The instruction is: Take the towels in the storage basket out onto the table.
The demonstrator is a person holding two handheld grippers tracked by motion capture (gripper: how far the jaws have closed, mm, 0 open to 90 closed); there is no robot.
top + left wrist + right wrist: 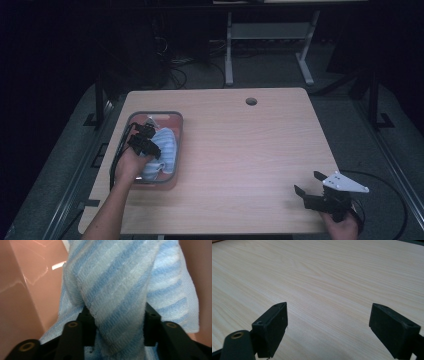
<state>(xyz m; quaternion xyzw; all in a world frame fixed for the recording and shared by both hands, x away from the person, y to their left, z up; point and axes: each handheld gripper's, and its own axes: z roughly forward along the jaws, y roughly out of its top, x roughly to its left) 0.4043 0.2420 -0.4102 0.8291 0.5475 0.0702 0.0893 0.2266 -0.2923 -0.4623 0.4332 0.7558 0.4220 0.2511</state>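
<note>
Blue-and-white striped terry cloth — a towel (117,297) — lies bunched inside a pink tray (176,120) with a dark rim, which sits on the left part of the wooden table (250,150). The left gripper (145,142) reaches down into the tray, and in the left gripper view its black jaws are pressed in on either side of a thick fold of the towel (165,150), pinching it; the rest of the cloth spreads out behind the fold against the tray's pink wall (30,290). The person's left hand (129,167) and forearm come up from the bottom edge of the high view to the tray's near end.

The right gripper (312,185) hangs near the table's front right corner — well apart from the tray — with its jaws spread wide and nothing between them. In the right gripper view, bare pale wood grain (324,277) shows between the two black pads.
</note>
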